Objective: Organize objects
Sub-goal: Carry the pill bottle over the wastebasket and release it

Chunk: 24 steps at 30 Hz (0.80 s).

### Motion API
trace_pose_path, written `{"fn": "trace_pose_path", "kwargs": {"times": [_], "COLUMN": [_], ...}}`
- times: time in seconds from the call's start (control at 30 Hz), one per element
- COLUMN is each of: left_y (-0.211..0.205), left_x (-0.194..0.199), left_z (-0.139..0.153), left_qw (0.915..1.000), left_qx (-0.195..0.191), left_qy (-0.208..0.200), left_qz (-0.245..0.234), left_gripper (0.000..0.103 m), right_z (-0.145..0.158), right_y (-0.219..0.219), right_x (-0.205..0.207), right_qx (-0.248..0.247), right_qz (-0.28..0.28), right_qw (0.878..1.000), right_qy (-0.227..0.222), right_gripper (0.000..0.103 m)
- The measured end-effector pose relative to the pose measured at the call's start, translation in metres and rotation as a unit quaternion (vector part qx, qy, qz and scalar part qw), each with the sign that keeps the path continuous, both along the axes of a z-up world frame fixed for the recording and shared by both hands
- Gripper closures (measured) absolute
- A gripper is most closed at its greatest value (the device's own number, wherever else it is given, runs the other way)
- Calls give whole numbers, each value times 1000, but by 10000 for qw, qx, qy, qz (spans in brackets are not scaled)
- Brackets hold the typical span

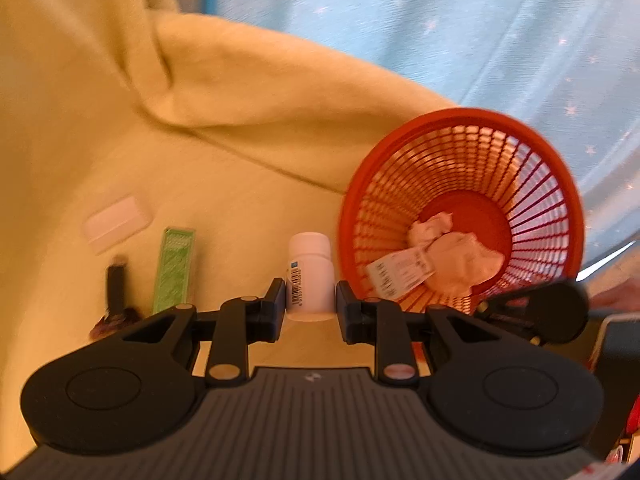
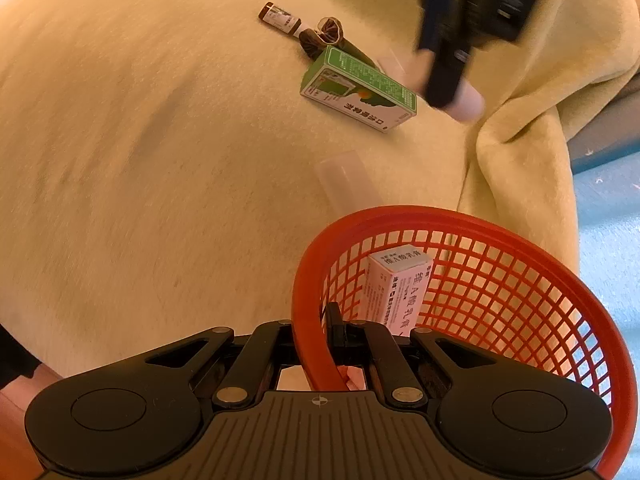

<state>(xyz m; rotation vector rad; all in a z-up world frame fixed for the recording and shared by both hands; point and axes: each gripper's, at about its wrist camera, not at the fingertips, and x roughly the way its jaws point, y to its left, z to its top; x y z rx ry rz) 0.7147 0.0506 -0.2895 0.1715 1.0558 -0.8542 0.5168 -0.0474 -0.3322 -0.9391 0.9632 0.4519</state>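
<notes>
My left gripper [image 1: 311, 307] is shut on a white pill bottle [image 1: 310, 268] with a barcode label, just left of the red mesh basket [image 1: 460, 115]. In the right wrist view the same bottle [image 2: 466, 102] shows blurred under the left gripper's black fingers [image 2: 444, 72]. My right gripper [image 2: 316, 336] is shut on the near rim of the basket [image 2: 440, 216]. A pink-white medicine box [image 2: 396, 292] leans inside it. The left wrist view also shows a crumpled pale packet [image 1: 456, 256] in the basket. A green box [image 2: 356, 88], a dark vial [image 2: 280, 20] and a clear case [image 2: 348, 180] lie on the blanket.
Everything rests on a cream-yellow fleece blanket [image 1: 240, 92] with a raised fold behind the basket. Blue star-print fabric [image 1: 460, 28] lies beyond the blanket. A brown tasselled item [image 2: 324, 34] lies beside the vial. The right gripper's body [image 1: 540, 312] shows at the basket's near side.
</notes>
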Motion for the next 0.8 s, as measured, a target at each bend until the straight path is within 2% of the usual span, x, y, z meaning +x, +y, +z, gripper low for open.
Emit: {"fn": "trace_pose_path", "kwargs": {"times": [0.47,0.57,0.6,0.63,0.8], "left_y": [-64,-75,-78,-81,-75], "left_x": [-2,1,2,3,1], "left_z": [14,16,17,18,20], "left_qw": [9967,9945,9938,9934,9944], "left_qx": [-358,-656,-744,-785,-741], "left_qy": [61,236,258,245,105], "left_qz": [-730,-780,-789,-804,-750], "left_gripper": [81,80,74,72,72], "right_z": [-2,-3,-3,-3,-2], "right_y": [-3,-3,-3,-3,-4], "right_x": [-3,-2,-2,-1,0], "right_qx": [135,145,148,153,159], "right_qz": [-147,-151,-152,-159,-149], "right_qw": [9998,9997,9997,9997,9997], "right_qy": [-87,-97,-96,-97,-105], "right_gripper": [102,102,102,102,102]}}
